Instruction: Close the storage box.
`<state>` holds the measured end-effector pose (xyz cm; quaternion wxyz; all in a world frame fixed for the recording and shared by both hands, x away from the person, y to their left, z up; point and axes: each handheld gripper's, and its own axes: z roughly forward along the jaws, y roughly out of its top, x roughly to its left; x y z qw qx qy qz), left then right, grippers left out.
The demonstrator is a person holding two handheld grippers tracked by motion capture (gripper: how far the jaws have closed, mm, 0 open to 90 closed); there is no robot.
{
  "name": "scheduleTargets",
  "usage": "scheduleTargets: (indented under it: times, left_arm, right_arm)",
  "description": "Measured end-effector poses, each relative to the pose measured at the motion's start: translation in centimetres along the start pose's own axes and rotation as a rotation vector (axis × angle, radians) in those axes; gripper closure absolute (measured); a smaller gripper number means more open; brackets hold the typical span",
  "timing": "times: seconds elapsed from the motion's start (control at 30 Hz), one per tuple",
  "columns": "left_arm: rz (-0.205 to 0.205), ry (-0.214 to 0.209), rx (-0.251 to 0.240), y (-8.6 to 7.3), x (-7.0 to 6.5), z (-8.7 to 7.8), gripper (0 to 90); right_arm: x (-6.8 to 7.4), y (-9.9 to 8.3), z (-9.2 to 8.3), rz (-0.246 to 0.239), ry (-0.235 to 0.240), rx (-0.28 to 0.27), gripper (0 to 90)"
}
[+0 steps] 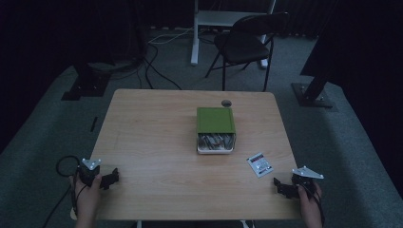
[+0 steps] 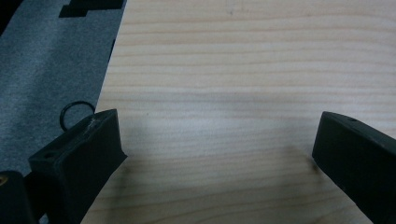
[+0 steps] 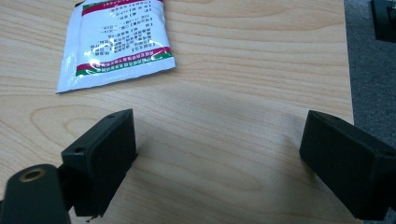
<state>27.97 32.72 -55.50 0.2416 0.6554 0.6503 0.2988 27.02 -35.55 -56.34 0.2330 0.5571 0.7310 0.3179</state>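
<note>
Left gripper (image 1: 108, 179), right gripper (image 1: 284, 188): both wide open, empty, low over counter (image 1: 157, 142). Sachet (image 1: 260, 164): flat, thin; likely to slide from closing jaws.

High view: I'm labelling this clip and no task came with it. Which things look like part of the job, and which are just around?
Likely in the job (a guess):
green-lidded box, lid slid partly back, contents showing
white sachet near the right gripper
left gripper, open, holding nothing

Just around:
folding chair
floor cables
</note>
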Motion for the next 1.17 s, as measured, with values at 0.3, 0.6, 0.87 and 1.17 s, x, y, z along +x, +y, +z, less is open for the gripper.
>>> scheduleTargets:
  times: [0.3,0.6,0.87,1.17]
  left_arm:
    - [-0.012,0.016,0.000,-0.07,0.16,0.03,2.2]
    - [-0.084,-0.014,0.023,-0.11,0.37,0.17,2.2]
    - [-0.094,-0.004,0.024,-0.11,0.25,0.15,2.2]
    - [-0.104,0.005,0.024,-0.09,0.12,0.16,2.2]
  right_arm:
    - [0.00,0.00,-0.01,-0.001,0.000,0.000,10.4]
    - [0.00,-0.01,0.00,0.000,0.000,0.000,10.4]
    - [0.00,-0.01,0.00,0.000,0.000,-0.001,10.4]
    - [0.00,0.00,0.00,0.000,0.000,-0.001,10.4]
